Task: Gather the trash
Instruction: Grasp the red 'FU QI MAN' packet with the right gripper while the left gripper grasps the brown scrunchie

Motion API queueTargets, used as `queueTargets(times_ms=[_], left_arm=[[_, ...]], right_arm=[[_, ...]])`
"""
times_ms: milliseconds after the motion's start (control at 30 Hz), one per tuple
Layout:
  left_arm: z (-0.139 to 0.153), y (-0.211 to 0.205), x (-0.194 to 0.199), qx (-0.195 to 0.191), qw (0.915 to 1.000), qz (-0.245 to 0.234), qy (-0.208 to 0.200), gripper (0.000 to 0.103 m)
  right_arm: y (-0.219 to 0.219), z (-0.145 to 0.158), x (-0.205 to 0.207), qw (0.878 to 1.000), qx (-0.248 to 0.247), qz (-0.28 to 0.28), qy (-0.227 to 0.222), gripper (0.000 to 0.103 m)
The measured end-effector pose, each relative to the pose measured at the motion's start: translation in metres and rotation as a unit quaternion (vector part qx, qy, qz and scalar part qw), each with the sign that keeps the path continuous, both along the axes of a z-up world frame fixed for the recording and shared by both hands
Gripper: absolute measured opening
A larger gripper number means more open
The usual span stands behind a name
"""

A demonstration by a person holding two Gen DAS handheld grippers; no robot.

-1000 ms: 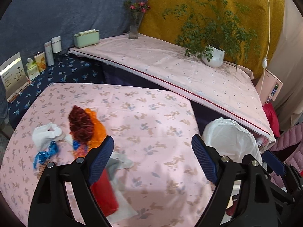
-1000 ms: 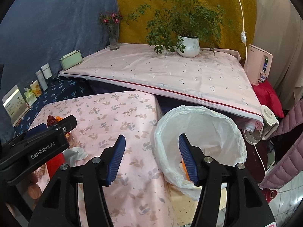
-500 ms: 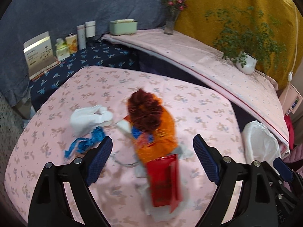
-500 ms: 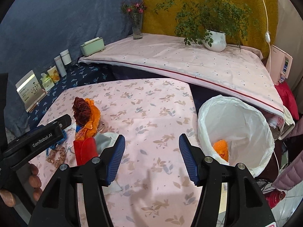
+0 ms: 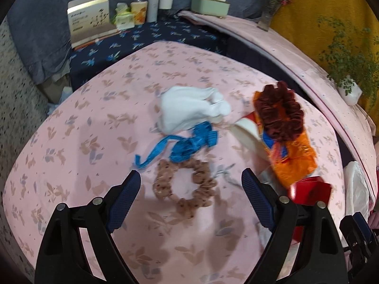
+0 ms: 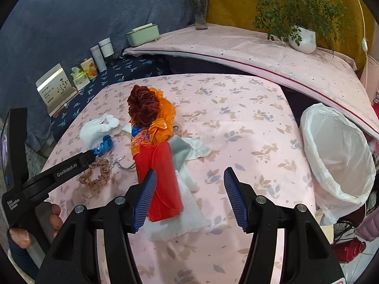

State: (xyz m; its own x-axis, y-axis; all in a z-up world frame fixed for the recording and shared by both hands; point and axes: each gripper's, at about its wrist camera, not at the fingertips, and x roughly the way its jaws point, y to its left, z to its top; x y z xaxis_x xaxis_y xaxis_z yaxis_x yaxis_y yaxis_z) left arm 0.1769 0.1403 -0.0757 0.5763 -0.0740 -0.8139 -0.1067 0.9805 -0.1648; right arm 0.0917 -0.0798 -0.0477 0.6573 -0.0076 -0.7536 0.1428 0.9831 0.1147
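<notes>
Your left hand-held gripper (image 5: 190, 190): jaws spread wide, nothing held, hanging over the brown dotted scrunchie (image 5: 186, 185), which lies flat on the tabletop (image 5: 78, 142) between the two pads without touching them. Your right hand-held gripper (image 6: 189, 197): jaws partly apart, empty. Its left pad sits in front of the near end of the red packet (image 6: 161, 179); bare pink cloth shows in the gap between the pads.

Trash is bunched in the left half of the tabletop:
- blue ribbon (image 5: 187, 145), just past the scrunchie, touching its far side
- white glove (image 5: 189, 111), behind the ribbon, toward the far-left corner
- orange wrapper (image 6: 158, 123), running toward the far edge, dark red ruffled scrunchie (image 6: 143, 106) on top of it
- red packet overlapping the wrapper's near end, lying on a white tissue (image 6: 180, 217) that reaches toward the near edge
- grey-and-white cloth scrap (image 6: 189, 149), just right of the packet
- thin wire-like piece (image 6: 124, 163) between the brown scrunchie and the packet; can't tell what it is

White-lined trash bin (image 6: 336, 158) stands off the right edge of the tabletop, mouth open; can't see any contents from this angle.

Your fingers (image 6: 55, 215) wrap the left gripper's handle at the near-left corner.
</notes>
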Motion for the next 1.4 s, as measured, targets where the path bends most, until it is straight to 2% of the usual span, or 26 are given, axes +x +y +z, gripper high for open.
queueTargets(times_ms=[133, 300, 467, 500, 567, 600, 667, 767, 867, 967, 1400], left_arm=[[-0.017, 0.015, 0.003, -0.012, 0.9994, 0.013, 0.029, 0.083], [-0.032, 0.025, 0.003, -0.025, 0.9985, 0.015, 0.046, 0.080], [-0.039, 0.026, 0.005, -0.035, 0.9978, 0.005, 0.056, 0.060], [-0.039, 0.025, 0.004, -0.032, 0.9981, 0.003, 0.052, 0.057], [-0.039, 0.022, 0.005, -0.033, 0.9980, -0.007, 0.053, 0.040], [-0.040, 0.021, 0.005, -0.035, 0.9979, -0.009, 0.054, 0.036], [-0.040, 0.019, 0.004, -0.037, 0.9977, -0.016, 0.055, 0.022], [-0.039, 0.014, 0.002, -0.043, 0.9973, -0.023, 0.056, 0.012], [-0.034, 0.010, -0.002, -0.049, 0.9970, -0.031, 0.051, 0.010], [-0.025, 0.004, -0.006, -0.049, 0.9972, -0.039, 0.041, 0.009], [0.035, -0.038, -0.021, -0.048, 0.9952, -0.083, -0.017, 0.009]], right_arm=[[0.015, -0.010, 0.006, 1.000, -0.003, 0.008, 0.011, 0.057], [0.022, -0.023, 0.014, 1.000, -0.003, 0.010, 0.026, 0.057], [0.026, -0.033, 0.018, 0.999, -0.004, 0.010, 0.036, 0.051], [0.027, -0.034, 0.019, 0.999, -0.004, 0.011, 0.038, 0.047], [0.028, -0.037, 0.021, 0.999, -0.004, 0.012, 0.042, 0.040], [0.028, -0.039, 0.021, 0.999, -0.003, 0.013, 0.044, 0.035], [0.028, -0.042, 0.022, 0.999, 0.000, 0.012, 0.049, 0.027], [0.026, -0.045, 0.022, 0.998, 0.002, 0.012, 0.054, 0.017], [0.023, -0.044, 0.020, 0.999, 0.004, 0.010, 0.051, 0.006], [0.018, -0.039, 0.018, 0.999, 0.009, 0.006, 0.044, 0.002], [-0.018, -0.002, 0.004, 1.000, 0.008, -0.022, -0.004, 0.001]])
